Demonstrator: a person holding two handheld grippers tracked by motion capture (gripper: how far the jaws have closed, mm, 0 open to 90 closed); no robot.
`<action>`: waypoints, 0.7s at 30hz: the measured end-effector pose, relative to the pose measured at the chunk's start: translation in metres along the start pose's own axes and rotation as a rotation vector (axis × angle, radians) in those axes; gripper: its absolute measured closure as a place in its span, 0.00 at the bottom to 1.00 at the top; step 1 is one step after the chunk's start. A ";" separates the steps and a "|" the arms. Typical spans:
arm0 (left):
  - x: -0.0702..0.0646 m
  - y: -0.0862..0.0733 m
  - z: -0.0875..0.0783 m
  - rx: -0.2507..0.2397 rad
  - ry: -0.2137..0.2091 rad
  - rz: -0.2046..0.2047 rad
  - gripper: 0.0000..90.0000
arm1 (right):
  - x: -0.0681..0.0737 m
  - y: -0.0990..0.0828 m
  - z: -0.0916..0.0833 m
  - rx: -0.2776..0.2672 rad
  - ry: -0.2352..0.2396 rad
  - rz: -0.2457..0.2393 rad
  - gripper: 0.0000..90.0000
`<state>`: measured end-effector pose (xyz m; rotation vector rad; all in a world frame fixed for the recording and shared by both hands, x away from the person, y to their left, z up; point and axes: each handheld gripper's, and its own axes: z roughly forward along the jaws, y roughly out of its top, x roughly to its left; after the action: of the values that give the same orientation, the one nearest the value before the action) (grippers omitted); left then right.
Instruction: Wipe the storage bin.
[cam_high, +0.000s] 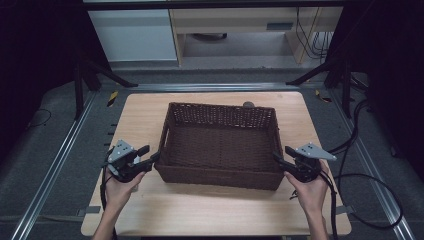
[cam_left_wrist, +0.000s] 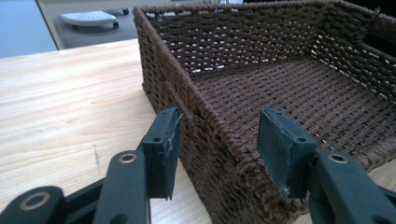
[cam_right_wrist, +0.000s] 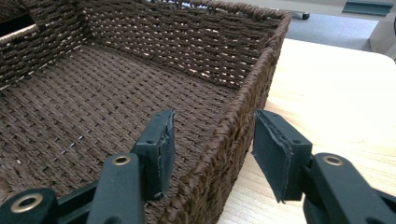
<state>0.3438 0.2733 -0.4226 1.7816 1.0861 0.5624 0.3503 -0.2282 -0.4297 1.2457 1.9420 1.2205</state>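
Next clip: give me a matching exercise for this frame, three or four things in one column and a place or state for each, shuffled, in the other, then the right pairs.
Things:
1. dark brown woven wicker basket
2. left gripper
3. right gripper
4. light wooden table top

Places or states:
A. jaws straddle the basket's right-hand side wall, pads apart from it
B. carries the basket
C. stands empty in the middle of the table
D. jaws straddle the basket's left-hand side wall, pads apart from it

Pairs: 1-C, 2-D, 3-A, 4-B
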 end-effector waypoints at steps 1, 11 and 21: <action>-0.001 -0.001 0.003 0.012 -0.001 0.005 0.57 | 0.000 0.000 0.000 0.000 -0.001 0.001 0.55; -0.005 -0.005 0.008 0.026 -0.056 -0.010 0.70 | 0.001 0.000 0.004 0.022 0.010 -0.012 0.70; -0.009 -0.008 0.000 0.028 -0.045 0.003 0.70 | -0.001 -0.001 0.014 -0.018 0.011 0.001 0.73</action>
<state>0.3354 0.2670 -0.4291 1.8117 1.0656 0.5089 0.3608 -0.2234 -0.4369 1.2338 1.9341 1.2454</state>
